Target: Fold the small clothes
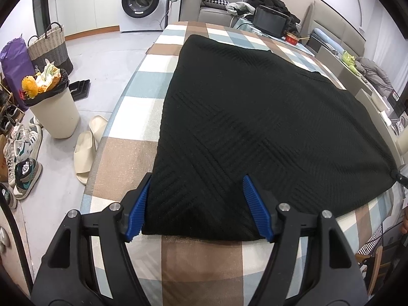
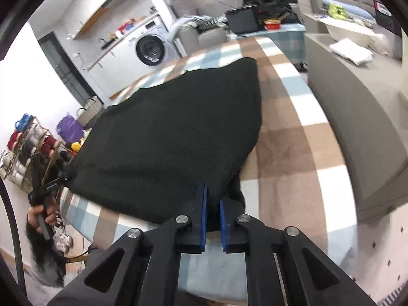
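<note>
the black knit garment lies spread flat on the checked cloth that covers the table, its ribbed weave running in diagonal bands; it is laid out this way so that its edges can be found and lifted for folding. its near hem faces the two grippers and its far end reaches toward the washing machine.

the left gripper stands with its jaws well apart, straddling the near left corner of the garment. the blue pads lie to either side of the fabric and do not press on it, so nothing is held on this side; the stance suits a corner about to be pinched. the floor beside the table carries a waste bin and slippers, well clear of the work.

the right gripper has its jaws drawn narrow at the near right corner of the garment. dark fabric fills the slit between the blue pads, so it appears clamped on the hem, though motion blur in the right wrist view leaves the contact itself unclear. a grip at this corner would allow the edge to be raised and carried over.

at the lower left of the right wrist view, the person's hand grasps the handle of the other gripper. judged from the flat, unfolded lie of the garment, the fold has not yet been made.
</note>
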